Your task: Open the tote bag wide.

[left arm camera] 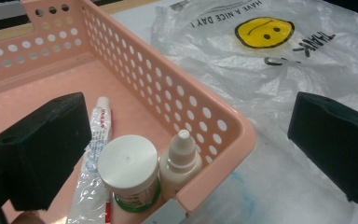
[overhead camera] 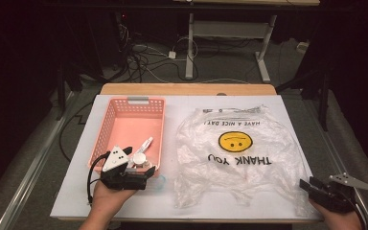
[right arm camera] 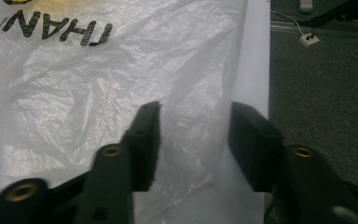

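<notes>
left gripper view has our left gripper (left arm camera: 186, 154) spread wide over the near corner of the pink basket (left arm camera: 223, 135), where the white-capped jar (left arm camera: 128, 170), dropper bottle (left arm camera: 181, 161) and tube (left arm camera: 95, 154) lie between its jaws. our right gripper (right arm camera: 193, 140) gapes over the plastic bag (right arm camera: 98, 93) edge. nothing is packed yet, we judge.

left tongs (overhead camera: 146, 173): black body, blocky black foam-like pads (left arm camera: 42, 149), black cable loop, grey three-cornered plate (overhead camera: 115, 158) with small dots
right tongs (overhead camera: 309, 184): black body, ribbed black fingers (right arm camera: 144, 140), brass-coloured screw inserts (right arm camera: 112, 150), grey three-cornered plate (overhead camera: 352, 181)
sleeves: none, forearms bare
</notes>
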Demonstrator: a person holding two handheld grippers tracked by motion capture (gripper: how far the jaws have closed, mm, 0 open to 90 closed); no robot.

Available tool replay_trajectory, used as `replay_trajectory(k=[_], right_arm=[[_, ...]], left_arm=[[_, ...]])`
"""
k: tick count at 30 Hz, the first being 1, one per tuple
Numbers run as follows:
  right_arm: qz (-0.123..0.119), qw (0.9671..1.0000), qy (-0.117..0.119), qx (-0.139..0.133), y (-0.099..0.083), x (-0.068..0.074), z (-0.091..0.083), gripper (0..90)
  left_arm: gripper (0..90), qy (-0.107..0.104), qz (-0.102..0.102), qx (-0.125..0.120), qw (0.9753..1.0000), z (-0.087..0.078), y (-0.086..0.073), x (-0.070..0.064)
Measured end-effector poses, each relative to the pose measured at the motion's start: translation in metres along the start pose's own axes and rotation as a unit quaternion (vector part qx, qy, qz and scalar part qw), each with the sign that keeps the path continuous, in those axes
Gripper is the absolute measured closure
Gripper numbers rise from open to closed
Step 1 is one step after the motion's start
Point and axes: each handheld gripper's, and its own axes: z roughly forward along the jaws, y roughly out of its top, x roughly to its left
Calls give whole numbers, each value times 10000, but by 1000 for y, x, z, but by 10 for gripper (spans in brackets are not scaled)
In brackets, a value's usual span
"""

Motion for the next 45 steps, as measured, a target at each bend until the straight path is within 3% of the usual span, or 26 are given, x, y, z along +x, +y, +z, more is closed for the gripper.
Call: replay_trajectory(k=[1, 2, 3, 7, 9, 14, 15, 18, 21, 24, 25, 26, 27, 28, 29, 32, 33, 36, 37, 40, 41, 42, 43, 44, 45], right_arm=[[-50, 10000, 18, 25, -1, 1, -1, 722], [-50, 10000, 18, 25, -1, 1, -1, 722], [-150, 9998, 69, 65, -2, 2, -3, 827], [-222, 9995, 214, 110, -4, 10, -9, 894], [-287, 9993, 249, 54, -1, 17, -14, 896], [-358, 9985, 403, -92, -4, 32, -25, 900], [-489, 9974, 510, -115, -8, 44, -31, 900], [-577, 9966, 577, -109, -12, 52, -34, 900], [-691, 9942, 822, -37, -22, 68, -40, 899], [-785, 9930, 881, -7, -24, 73, -40, 894], [-819, 9929, 861, -20, -23, 75, -41, 809], [-819, 9929, 861, -20, -23, 75, -41, 809], [-763, 9925, 943, -157, -19, 74, -43, 735], [-763, 9925, 943, -157, -19, 74, -43, 735], [-708, 9921, 982, -312, -15, 72, -45, 673], [-715, 9916, 985, -437, -8, 70, -45, 640], [-756, 9917, 907, -517, 3, 66, -41, 590], [-731, 9920, 807, -630, 16, 58, -35, 588], [-743, 9926, 686, -672, 32, 48, -23, 562], [-725, 9934, 575, -684, 45, 40, -13, 552], [-641, 9937, 524, -757, 57, 30, 1, 552], [-641, 9937, 524, -757, 57, 30, 1, 552], [-667, 9943, 455, -696, 68, 22, 15, 552], [-667, 9943, 455, -696, 68, 22, 15, 552], [-728, 9941, 423, -688, 79, 16, 27, 552]], left_arm=[[0, -21, 24, -24, 10000, -1, 0, -1], [0, -9, 64, -73, 10000, -2, 0, -3], [0, 11, 114, -95, 9999, -2, 0, -5], [0, -86, 100, 42, 9999, -2, 3, -7], [0, -235, 116, 106, 9996, 0, 2, -8], [0, -246, 72, -3, 9997, 1, 0, -5], [0, -287, 40, 1, 9996, 2, 0, -4], [0, -213, 1, -57, 9998, 0, -1, -4], [0, -81, -54, -127, 9999, -2, 0, -5], [0, -120, -135, -52, 9998, -2, 0, -4], [0, -124, -157, -4, 9998, -2, 0, -3], [0, -124, -157, -4, 9998, -2, 0, -3], [0, -116, -165, 11, 9998, -2, -1, 0], [0, -116, -165, 11, 9998, -2, -1, 0], [0, -137, -113, 63, 9998, 0, -1, 1], [0, -155, -113, 50, 9998, 1, -2, 0], [0, -176, -92, 26, 9998, 1, -2, 0], [0, -130, -43, 14, 9999, 1, -1, -3], [0, -145, -80, 38, 9999, 1, -1, -4], [0, -171, -72, -79, 9998, -2, 0, -4], [0, -279, -87, -118, 9995, -3, 0, -3], [0, -236, -92, -123, 9996, -3, 0, -3], [0, -204, -78, -142, 9997, -3, -1, -3], [0, -182, -93, -165, 9997, -4, -1, -2], [0, -151, -147, -187, 9996, -4, -1, 0]])
